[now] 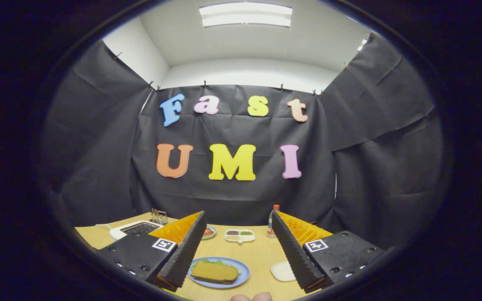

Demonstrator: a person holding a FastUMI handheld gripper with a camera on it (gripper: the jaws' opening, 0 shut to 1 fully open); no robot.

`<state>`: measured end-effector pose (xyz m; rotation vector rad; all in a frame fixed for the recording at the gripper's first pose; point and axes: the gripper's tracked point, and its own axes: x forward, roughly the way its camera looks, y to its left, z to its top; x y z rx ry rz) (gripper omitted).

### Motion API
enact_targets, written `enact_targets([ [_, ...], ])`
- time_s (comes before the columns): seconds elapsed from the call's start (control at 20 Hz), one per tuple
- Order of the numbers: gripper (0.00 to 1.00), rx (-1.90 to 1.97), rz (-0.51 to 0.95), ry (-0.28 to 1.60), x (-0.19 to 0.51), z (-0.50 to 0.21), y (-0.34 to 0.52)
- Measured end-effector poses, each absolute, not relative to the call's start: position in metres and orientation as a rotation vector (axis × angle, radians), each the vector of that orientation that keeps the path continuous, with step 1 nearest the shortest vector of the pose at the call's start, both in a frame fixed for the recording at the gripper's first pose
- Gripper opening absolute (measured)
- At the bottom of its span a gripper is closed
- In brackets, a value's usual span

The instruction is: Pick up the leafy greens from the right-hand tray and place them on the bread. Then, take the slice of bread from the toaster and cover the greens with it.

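Black ribbed pads with orange backing made up the two fingers of the hand-held gripper (239, 251), which stood wide apart with nothing between them; both fingers hung above the pale wooden tabletop (257, 255)

Round blue plate (244, 269) lay just ahead of the fingers and low, closer to the left finger's pad (184, 255). On it sat a golden-brown slice of bread (214, 271), long axis running roughly crosswise to the fingers, tilted a little. Ruffled green leafy edges (220, 262) peeked out from under its far side, so the greens looked already covered; judged from that, the task read as done or nearly so

Small white tray (282, 271) lay on the table just beside the right finger, partly hidden by it, and looked bare. White toaster with a dark slotted top (134, 228) sat beyond the left finger at the table's far left; whether a slice sat in it could not be told. Small wire rack (159, 216) stood behind it

Beyond the fingers: a small dish with something red (208, 232), a white divided condiment tray (239, 235), and a red-capped bottle (271, 221) near the right finger's tip

Fingertips of a person (251, 297) showed near the table's near edge

Writing: black-and-white square marker tags (164, 244) on the finger mounts; no readable brand or label on the bottle, too small
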<state>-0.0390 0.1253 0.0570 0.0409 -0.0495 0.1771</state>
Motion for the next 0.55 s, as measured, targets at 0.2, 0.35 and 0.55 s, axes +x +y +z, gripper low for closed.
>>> enact_targets([
  [0.2, 0.95, 0.043, 0.19, 0.021, -0.041, 0.033, 0.13],
  [0.35, 0.95, 0.025, 0.19, 0.038, -0.043, 0.029, 0.126],
  [0.55, 0.95, 0.05, 0.172, 0.014, -0.044, 0.033, 0.124],
])
